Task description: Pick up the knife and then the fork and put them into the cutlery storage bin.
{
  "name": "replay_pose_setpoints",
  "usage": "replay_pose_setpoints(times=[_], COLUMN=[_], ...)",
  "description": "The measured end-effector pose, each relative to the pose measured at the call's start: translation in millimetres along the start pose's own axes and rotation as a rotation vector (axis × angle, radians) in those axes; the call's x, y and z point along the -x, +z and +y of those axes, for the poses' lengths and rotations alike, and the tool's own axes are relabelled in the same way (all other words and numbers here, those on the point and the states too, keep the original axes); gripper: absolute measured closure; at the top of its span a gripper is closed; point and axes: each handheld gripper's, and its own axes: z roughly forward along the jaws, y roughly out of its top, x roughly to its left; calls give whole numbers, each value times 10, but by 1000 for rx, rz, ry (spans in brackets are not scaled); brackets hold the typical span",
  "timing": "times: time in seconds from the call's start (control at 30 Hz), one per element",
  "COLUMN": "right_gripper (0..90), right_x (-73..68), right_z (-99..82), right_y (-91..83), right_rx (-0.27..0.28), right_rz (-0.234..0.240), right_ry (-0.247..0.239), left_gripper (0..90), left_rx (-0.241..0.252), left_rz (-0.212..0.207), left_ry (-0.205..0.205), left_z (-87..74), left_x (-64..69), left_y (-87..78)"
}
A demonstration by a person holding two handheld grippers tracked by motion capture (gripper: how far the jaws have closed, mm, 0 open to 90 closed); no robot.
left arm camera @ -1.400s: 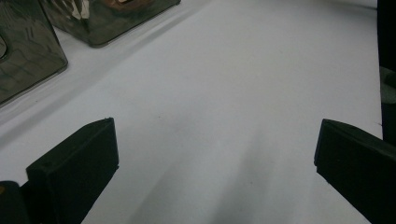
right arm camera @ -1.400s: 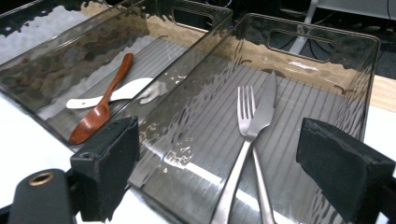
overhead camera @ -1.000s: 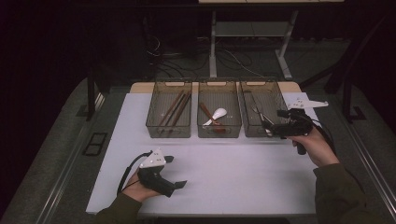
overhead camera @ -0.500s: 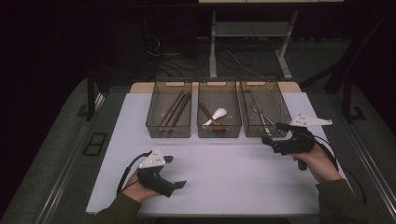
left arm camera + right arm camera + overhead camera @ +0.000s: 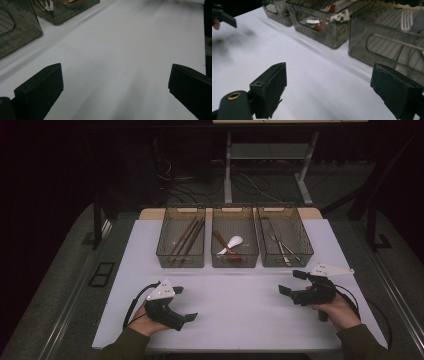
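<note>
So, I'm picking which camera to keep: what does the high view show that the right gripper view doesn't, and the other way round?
High view alone: chopsticks in the left bin, both forearms, the floor around the table. Right gripper view alone: the right tongs close up, open with nothing between them, and the slotted handle in the right bin. Both share: three bins, the white spoon in the middle bin, a fork.
</note>
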Motion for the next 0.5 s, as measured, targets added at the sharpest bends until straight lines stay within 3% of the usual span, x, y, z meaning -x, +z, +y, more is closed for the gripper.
replay_pose_setpoints(times=[0.1, 0.5], right_gripper=[137, 137], right_x=[-26, -205], right_z=[-52, -224], right_y=[-15, -91], right_rx=[4, -27], right_rz=[2, 23], right_ry=[2, -62], left_gripper=[0, 0], left_rx=[5, -1], left_rz=[1, -1], left_ry=[-3, -2], left_z=[1, -1], left_x=[11, 17], left_y=[-1, 8])
